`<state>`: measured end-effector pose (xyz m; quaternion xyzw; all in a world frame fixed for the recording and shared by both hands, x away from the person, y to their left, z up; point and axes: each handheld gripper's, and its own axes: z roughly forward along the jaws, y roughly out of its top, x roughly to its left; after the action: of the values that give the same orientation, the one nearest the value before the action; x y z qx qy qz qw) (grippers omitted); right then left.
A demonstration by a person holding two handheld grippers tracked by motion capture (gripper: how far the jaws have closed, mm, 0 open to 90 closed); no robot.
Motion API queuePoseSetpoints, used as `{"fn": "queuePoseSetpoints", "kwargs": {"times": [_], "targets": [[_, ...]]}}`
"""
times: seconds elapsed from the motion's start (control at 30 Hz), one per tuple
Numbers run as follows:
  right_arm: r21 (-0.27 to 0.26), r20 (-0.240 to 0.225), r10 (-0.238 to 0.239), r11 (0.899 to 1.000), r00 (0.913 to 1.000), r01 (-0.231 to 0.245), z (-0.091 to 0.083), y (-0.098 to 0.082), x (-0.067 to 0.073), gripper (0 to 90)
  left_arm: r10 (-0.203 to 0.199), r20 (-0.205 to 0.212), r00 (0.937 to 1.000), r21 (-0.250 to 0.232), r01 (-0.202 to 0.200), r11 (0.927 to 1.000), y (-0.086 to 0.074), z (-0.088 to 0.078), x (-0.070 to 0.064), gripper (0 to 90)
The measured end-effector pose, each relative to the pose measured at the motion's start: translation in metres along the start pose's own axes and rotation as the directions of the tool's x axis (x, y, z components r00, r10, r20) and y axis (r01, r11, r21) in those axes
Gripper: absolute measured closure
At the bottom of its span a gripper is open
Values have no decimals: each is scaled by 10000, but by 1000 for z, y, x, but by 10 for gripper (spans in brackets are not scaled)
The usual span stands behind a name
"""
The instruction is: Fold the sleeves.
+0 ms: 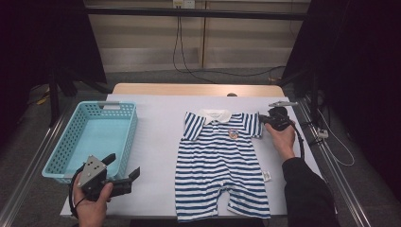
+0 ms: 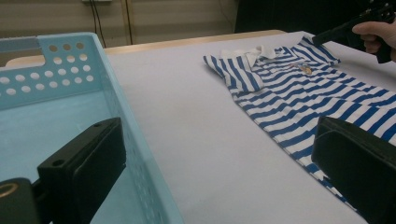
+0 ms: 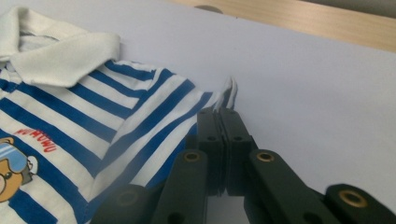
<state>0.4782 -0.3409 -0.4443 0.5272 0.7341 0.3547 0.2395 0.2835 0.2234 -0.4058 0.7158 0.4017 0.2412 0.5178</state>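
High view: a blue-and-white striped baby romper [image 1: 222,163] lies flat, front up, on the white-covered table [image 1: 156,142], right of centre, collar toward the far edge. The right tongs [image 1: 261,118] sit at the tip of the romper's short sleeve [image 1: 253,125] on that side, the hand behind them. The left tongs [image 1: 124,170] hover over the near left corner of the table, just in front of a light blue plastic basket [image 1: 61,156], well apart from the garment, their jaws spread with nothing between them.

Left gripper view: the two black jaws stand wide apart and empty, one in front of the basket [image 2: 56,79], the other before the romper's [image 2: 299,88] lower half. The far hand and right tongs [image 2: 322,37] reach the sleeve from behind. This view gives the open gap of the left tongs plainly, which the view from above only suggests.

Right gripper view: the jaws are clenched together on the sleeve's hem [image 3: 228,95], a thin ridge of cloth standing up between the pads. The white collar [image 3: 60,51] and a small bear print [image 3: 11,168] show here; from above the print is a blur.

The bite looks shallow, at the very edge. As I judge it, a quick pull could let the hem slip out, or drag the whole romper askew rather than fold the sleeve.
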Motion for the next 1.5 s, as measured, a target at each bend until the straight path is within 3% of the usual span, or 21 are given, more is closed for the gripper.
{"fn": "queuePoseSetpoints", "kwargs": {"times": [0.27, 0.67, 1.13, 1.5], "targets": [[-388, -46, 67, 9992, 10000, -69, -5, 2, -3, 894, 4, -2, 10000, 3, -4, 10000, 0, 0, 0, 30], [-463, -580, -414, 9982, 9975, 387, -4, 8, 18, 894, 28, 64, 10000, 5, -28, 10000, 0, 0, -1, 33], [-405, -1243, -855, 9959, 9886, 811, 3, 11, 39, 894, 8, 91, 10000, -33, -8, 10000, 0, 0, -1, 33], [-149, -1517, -910, 9958, 9842, 898, 17, 8, 52, 891, 63, 99, 9999, 3, -63, 10000, 0, 0, -1, 33]]}}
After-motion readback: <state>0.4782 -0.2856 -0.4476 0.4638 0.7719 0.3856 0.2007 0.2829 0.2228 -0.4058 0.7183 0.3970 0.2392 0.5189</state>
